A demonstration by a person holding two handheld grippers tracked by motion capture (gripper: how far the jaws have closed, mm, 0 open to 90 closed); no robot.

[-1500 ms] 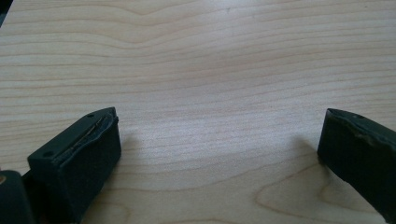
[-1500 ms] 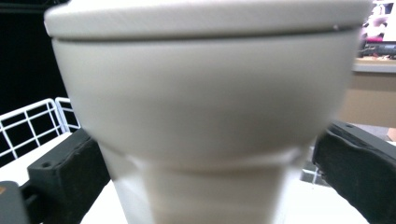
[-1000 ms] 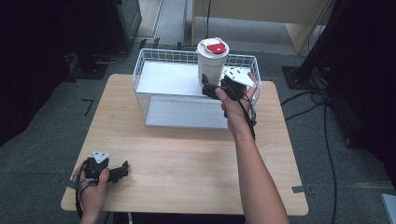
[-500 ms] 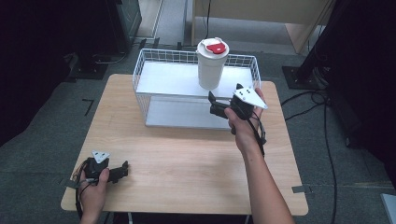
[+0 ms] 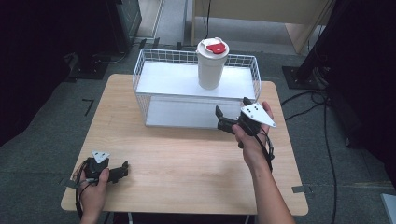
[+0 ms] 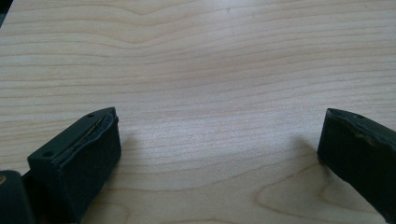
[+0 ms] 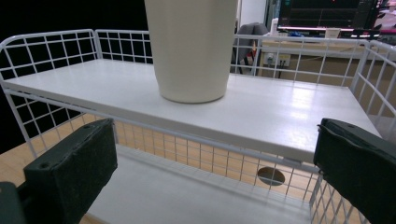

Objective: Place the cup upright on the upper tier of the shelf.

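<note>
A cream cup (image 5: 211, 63) with a white and red lid stands upright on the top shelf of a white wire rack (image 5: 154, 79). In the right gripper view the cup (image 7: 191, 46) rises just beyond the shelf's front edge. My right gripper (image 5: 231, 114) hangs open in front of the rack's right part, below and a little right of the cup, with nothing between its jaws. My left gripper (image 5: 122, 170) rests open on the wooden table (image 5: 182, 158) near the front left corner, its black pads (image 6: 79, 158) wide apart over bare wood.
The rack (image 7: 243, 121) has a lower shelf with a round hole (image 7: 271, 176) near its right side and wire walls around the top. Black cables (image 5: 322, 121) run over the grey floor to the right of the table. Dark furniture stands at the far left.
My right gripper let go of the cup on the top shelf and drew back toward me and downward, now open in front of the rack. The left gripper stayed put.
</note>
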